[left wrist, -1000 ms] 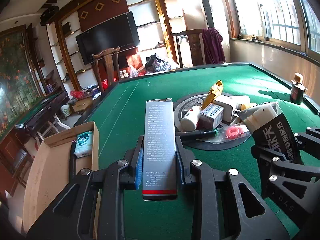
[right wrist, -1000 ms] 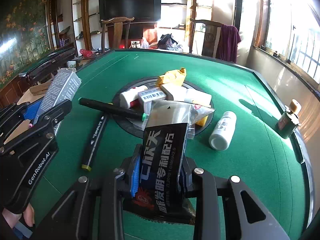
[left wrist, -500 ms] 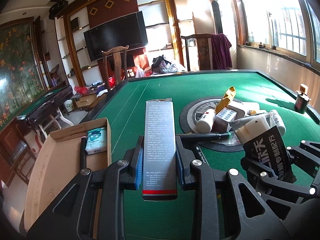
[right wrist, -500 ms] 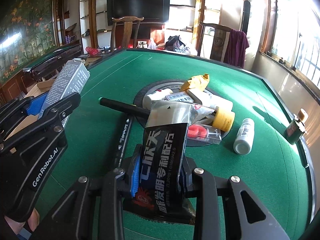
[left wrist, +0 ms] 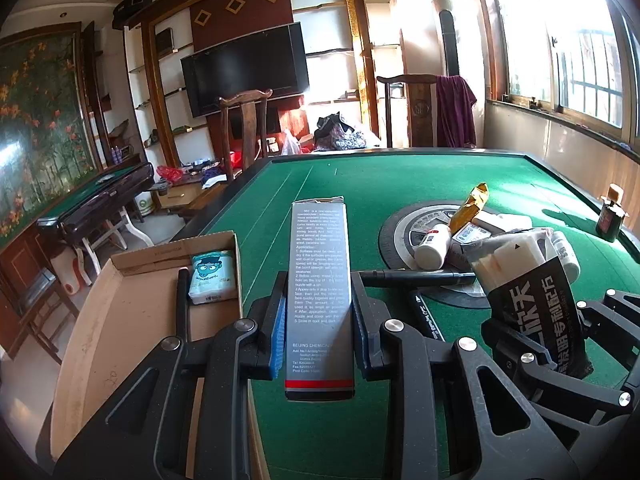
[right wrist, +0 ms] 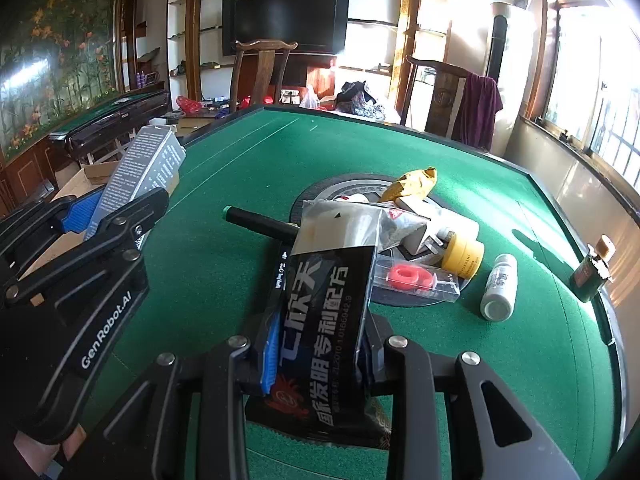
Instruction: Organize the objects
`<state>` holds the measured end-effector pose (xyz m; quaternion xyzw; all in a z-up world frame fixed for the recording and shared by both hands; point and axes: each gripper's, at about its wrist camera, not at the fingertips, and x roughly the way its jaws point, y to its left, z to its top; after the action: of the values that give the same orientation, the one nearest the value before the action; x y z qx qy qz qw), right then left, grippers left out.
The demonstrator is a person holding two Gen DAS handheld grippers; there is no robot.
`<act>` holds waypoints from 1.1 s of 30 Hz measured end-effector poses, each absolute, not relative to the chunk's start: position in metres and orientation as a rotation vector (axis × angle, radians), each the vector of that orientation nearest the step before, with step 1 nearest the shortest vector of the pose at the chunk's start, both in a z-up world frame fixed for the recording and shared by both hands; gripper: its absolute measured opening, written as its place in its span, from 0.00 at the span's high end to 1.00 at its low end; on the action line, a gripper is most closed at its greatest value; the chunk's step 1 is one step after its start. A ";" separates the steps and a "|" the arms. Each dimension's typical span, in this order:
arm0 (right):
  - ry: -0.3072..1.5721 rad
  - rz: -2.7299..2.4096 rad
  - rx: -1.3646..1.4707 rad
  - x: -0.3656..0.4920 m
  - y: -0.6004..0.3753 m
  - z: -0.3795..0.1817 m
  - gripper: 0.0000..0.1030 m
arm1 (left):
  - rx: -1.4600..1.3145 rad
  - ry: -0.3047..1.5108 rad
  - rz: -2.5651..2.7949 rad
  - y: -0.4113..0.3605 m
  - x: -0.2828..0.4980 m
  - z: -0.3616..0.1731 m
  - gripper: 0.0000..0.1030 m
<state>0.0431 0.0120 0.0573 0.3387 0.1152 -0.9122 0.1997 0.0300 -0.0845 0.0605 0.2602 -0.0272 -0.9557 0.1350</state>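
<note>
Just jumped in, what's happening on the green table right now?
A tidy-up is under way. The left hand-held gripper is clamped on a tall grey carton, and the right hand-held gripper grips a black foil pouch. A cardboard box at the left holds a tissue pack. Bottles and markers lie on the table.

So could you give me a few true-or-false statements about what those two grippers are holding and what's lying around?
1. The left gripper grips a tall grey box. True.
2. The right gripper is empty. False: it clamps a black foil pouch.
3. The cardboard box holds a tissue pack. True.
4. The white bottle stands upright. False: it lies on its side on the green table.
</note>
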 end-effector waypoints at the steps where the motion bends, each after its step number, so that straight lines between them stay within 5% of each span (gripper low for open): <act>1: 0.324 -2.549 0.947 0.043 0.011 0.057 0.70 | 0.753 -0.076 -2.768 -0.086 0.030 0.061 0.74; 33: 0.331 -2.522 0.887 0.049 -0.042 0.071 0.70 | 0.645 0.104 -2.697 -0.157 0.068 0.086 0.74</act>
<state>0.0488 -0.0425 0.0714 0.3210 0.1198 -0.9129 0.2219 0.0683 -0.1565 0.0858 0.2286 0.0368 -0.9556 0.1824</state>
